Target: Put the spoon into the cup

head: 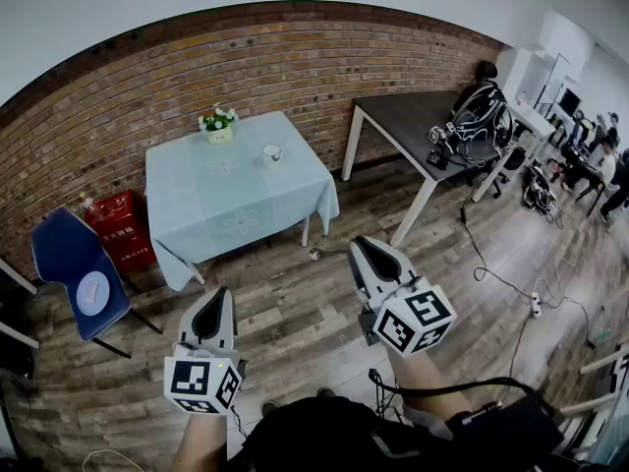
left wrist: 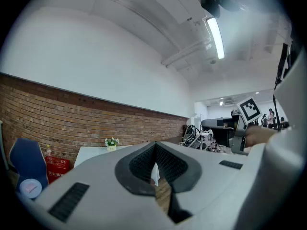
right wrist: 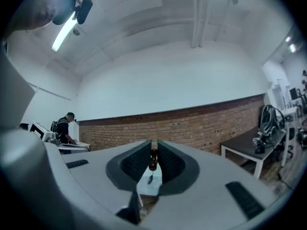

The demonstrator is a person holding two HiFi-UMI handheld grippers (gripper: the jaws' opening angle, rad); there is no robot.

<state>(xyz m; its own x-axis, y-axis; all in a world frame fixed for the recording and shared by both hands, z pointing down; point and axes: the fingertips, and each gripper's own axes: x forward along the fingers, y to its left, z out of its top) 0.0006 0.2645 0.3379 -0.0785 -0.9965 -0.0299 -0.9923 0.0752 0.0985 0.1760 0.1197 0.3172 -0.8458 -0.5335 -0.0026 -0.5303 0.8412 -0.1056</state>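
A white cup (head: 271, 152) stands on the table with the light blue cloth (head: 236, 200), far ahead of both grippers. My right gripper (head: 363, 246) is held level above the wooden floor. In the right gripper view, my right gripper (right wrist: 153, 150) is shut on the brown handle of a small spoon (right wrist: 153, 160), whose bowl hangs down below the pads. The spoon is hidden in the head view. My left gripper (head: 217, 294) is lower left; the left gripper view shows my left gripper (left wrist: 155, 146) with its tips together and nothing between them.
A pot of flowers (head: 218, 126) sits at the table's back edge. A blue chair (head: 74, 273) and a red crate (head: 123, 226) stand to the left. A dark table (head: 418, 121) with gear stands to the right, with cables (head: 501, 278) on the floor. A brick wall lies behind.
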